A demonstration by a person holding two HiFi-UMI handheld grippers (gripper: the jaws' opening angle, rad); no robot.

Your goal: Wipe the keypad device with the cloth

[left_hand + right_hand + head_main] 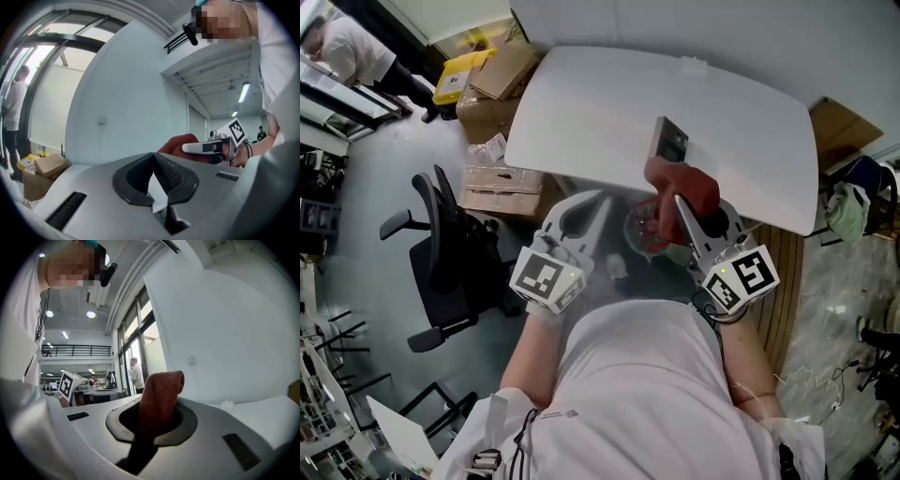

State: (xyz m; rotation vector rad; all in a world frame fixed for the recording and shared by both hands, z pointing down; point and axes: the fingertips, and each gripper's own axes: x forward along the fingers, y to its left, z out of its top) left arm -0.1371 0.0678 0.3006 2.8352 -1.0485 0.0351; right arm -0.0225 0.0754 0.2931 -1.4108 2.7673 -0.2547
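While left gripper (153,158) shut, right gripper (156,412) clamps cloth (161,387).

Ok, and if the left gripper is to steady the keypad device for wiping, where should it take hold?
Probably across its two long edges on the far half, coming down from above. The keypad device lies flat on the white table, a slim slab, and the red cloth in the right gripper hides its near end.
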